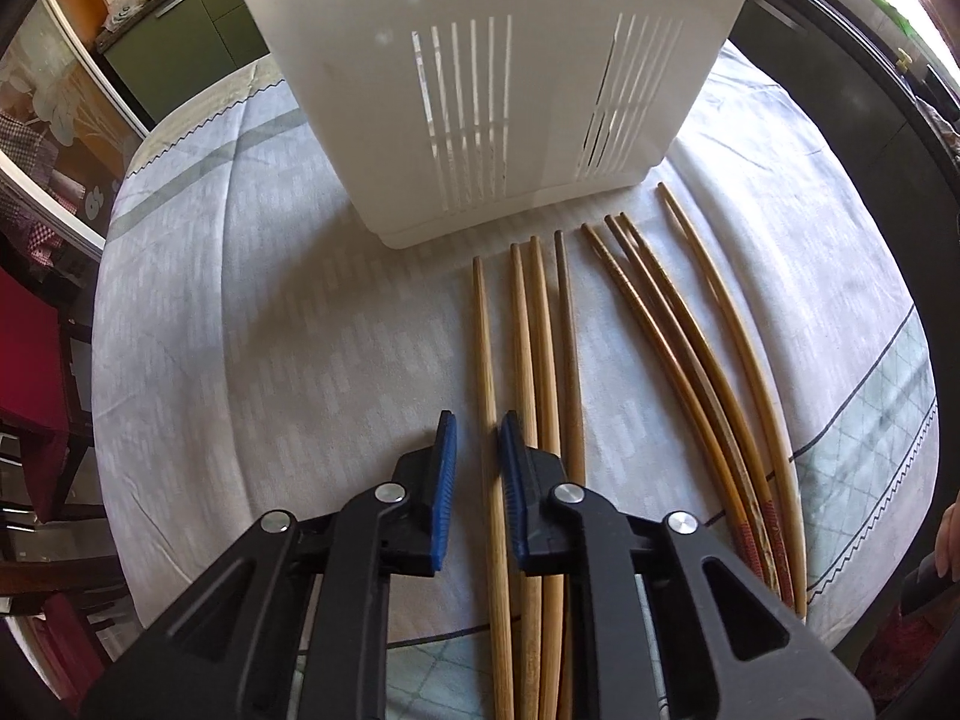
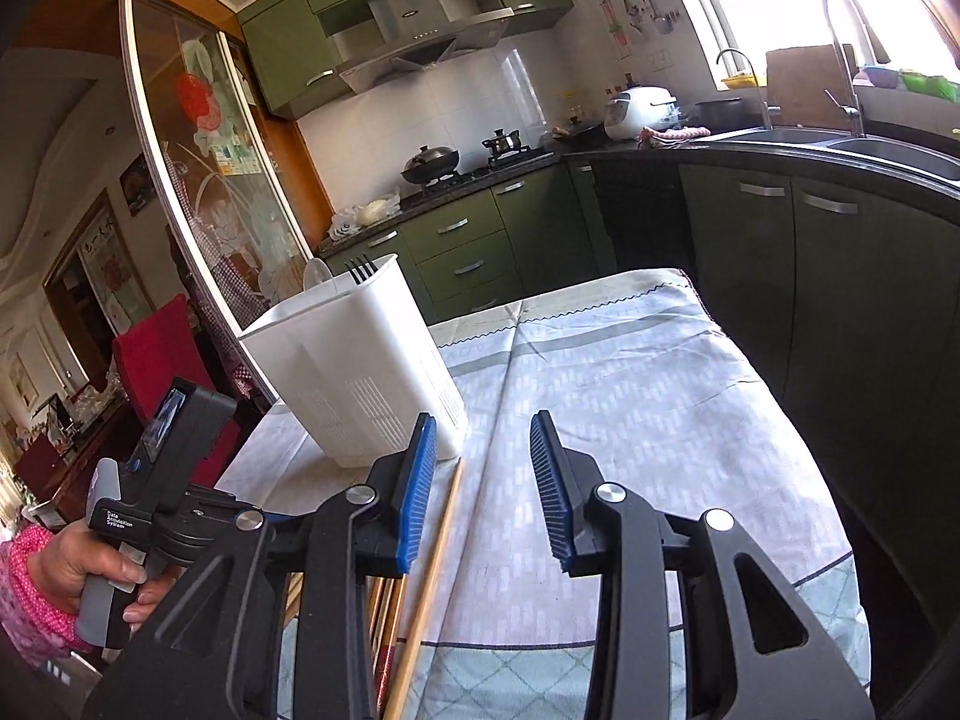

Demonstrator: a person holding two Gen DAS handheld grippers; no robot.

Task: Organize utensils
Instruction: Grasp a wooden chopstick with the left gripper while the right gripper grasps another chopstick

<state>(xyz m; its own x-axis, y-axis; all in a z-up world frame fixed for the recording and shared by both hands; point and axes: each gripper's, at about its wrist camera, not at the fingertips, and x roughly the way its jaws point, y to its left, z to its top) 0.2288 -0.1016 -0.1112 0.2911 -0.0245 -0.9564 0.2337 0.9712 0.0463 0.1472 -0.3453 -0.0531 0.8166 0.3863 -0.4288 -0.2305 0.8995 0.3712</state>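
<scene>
Several wooden chopsticks lie side by side on the cloth-covered table: a light group (image 1: 528, 348) and a darker group (image 1: 678, 324) to its right. A white slotted utensil holder (image 1: 480, 78) stands just beyond their tips. My left gripper (image 1: 478, 441) hovers low over the leftmost light chopstick (image 1: 485, 360), its jaws a small gap apart on either side of it, gripping nothing. My right gripper (image 2: 483, 456) is open and empty above the table, right of the holder (image 2: 354, 372), which holds a fork (image 2: 362, 269) and a spoon (image 2: 316, 273). One chopstick (image 2: 438, 558) shows below it.
The table carries a light blue patterned cloth (image 1: 240, 312). A red chair (image 2: 156, 348) stands to the left. Dark green kitchen cabinets (image 2: 780, 276) and a sink counter run along the right. The left gripper's handle and a hand (image 2: 90, 570) show at lower left.
</scene>
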